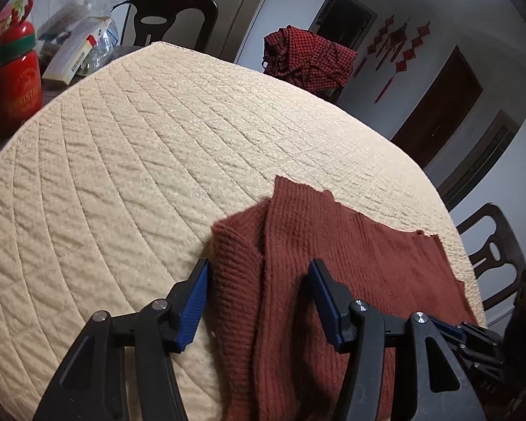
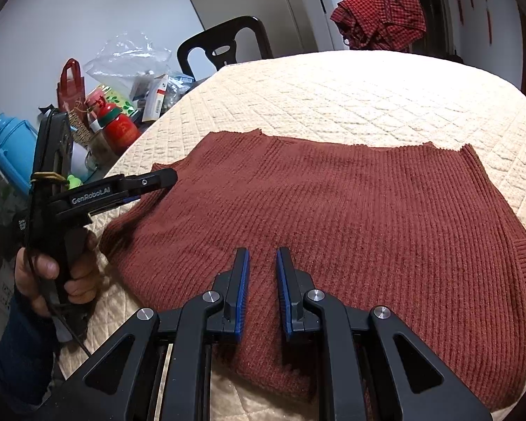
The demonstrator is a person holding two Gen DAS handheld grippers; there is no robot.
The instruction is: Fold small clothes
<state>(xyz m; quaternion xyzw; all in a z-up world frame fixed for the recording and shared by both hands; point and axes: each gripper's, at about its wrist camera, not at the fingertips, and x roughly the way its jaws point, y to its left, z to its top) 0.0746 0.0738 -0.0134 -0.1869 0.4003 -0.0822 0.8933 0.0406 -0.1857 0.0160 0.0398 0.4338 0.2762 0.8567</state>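
A rust-red ribbed knit sweater (image 2: 350, 210) lies flat on the cream quilted table cover (image 2: 368, 98), its left part folded over itself. My right gripper (image 2: 262, 251) hovers over the sweater's near edge. Its blue pads stand a narrow gap apart and the flat knit shows between them, with nothing pinched. In the left wrist view my left gripper (image 1: 259, 265) is open wide above the folded left edge of the sweater (image 1: 350, 263), the pads clear of the cloth. In the right wrist view a hand (image 2: 52, 270) holds the left gripper (image 2: 168, 177) at the sweater's left corner.
A red checked garment (image 1: 308, 59) hangs on a chair beyond the table's far edge. At the left side stand a red Christmas bottle (image 1: 15, 80), boxes, plastic bags and a blue bottle (image 2: 10, 151). Dark chairs (image 1: 179, 14) surround the table. Bare quilted cover (image 1: 140, 158) stretches left and beyond the sweater.
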